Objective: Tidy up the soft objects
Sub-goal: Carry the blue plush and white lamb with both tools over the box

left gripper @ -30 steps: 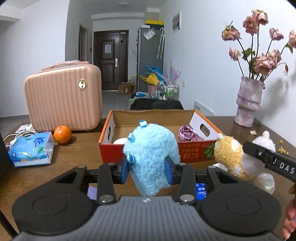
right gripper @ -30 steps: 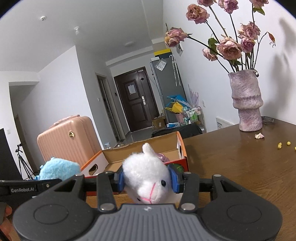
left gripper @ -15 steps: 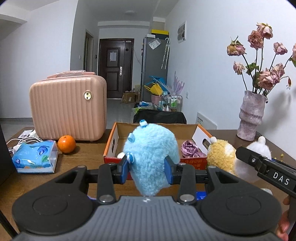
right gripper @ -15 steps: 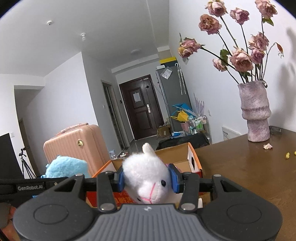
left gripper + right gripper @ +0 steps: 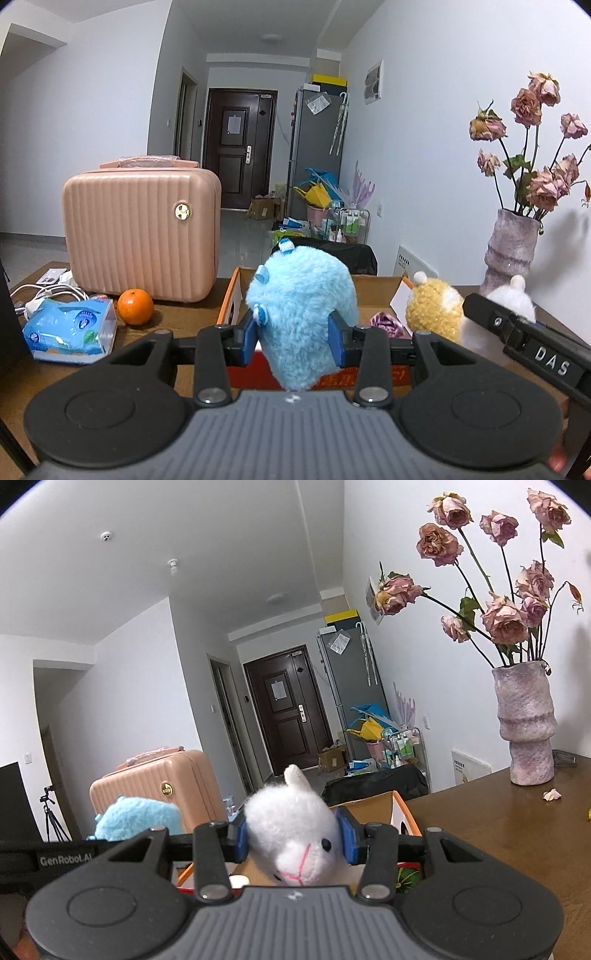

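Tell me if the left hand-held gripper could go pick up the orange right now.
Probably not yet. The left hand-held gripper is shut on the blue plush, so its jaws are full. The orange itself sits unobstructed on the table beside the pink case.

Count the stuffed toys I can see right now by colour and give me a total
Fluffy light-blue plush toy: 1
Fuzzy yellow plush toy: 1
Woolly white plush lamb: 1
Total: 3

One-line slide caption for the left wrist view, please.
Left gripper clamps a fluffy blue plush toy in front of the open cardboard box on the wooden table.
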Available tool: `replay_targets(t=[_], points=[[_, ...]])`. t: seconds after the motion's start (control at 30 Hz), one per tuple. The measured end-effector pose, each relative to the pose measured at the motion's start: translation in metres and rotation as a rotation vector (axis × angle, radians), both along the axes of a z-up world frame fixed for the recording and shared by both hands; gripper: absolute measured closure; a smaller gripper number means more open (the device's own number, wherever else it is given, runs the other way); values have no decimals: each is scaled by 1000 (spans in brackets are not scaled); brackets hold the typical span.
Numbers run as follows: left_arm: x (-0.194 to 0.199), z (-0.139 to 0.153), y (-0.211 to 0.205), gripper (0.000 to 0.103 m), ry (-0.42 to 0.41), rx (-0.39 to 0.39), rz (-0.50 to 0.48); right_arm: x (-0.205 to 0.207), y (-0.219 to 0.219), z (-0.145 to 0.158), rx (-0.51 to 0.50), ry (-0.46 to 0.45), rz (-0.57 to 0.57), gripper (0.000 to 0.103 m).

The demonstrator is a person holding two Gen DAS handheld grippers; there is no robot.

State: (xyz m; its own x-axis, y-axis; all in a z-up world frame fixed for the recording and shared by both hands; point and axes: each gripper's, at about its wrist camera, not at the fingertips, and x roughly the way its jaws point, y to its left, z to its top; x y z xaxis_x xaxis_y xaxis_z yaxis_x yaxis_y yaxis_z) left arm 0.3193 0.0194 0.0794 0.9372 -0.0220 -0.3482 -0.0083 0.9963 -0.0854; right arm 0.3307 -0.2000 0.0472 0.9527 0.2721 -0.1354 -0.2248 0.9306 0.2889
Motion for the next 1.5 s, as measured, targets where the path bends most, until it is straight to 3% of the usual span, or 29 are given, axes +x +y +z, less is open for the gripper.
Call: replay_targets(t=[0.9, 1.5], points=[[67, 3, 4, 64, -10, -9, 14, 74, 23, -10, -3, 34, 5, 58], [128, -16, 14, 64, 55, 2, 27, 128, 35, -19, -30, 84, 16, 58]])
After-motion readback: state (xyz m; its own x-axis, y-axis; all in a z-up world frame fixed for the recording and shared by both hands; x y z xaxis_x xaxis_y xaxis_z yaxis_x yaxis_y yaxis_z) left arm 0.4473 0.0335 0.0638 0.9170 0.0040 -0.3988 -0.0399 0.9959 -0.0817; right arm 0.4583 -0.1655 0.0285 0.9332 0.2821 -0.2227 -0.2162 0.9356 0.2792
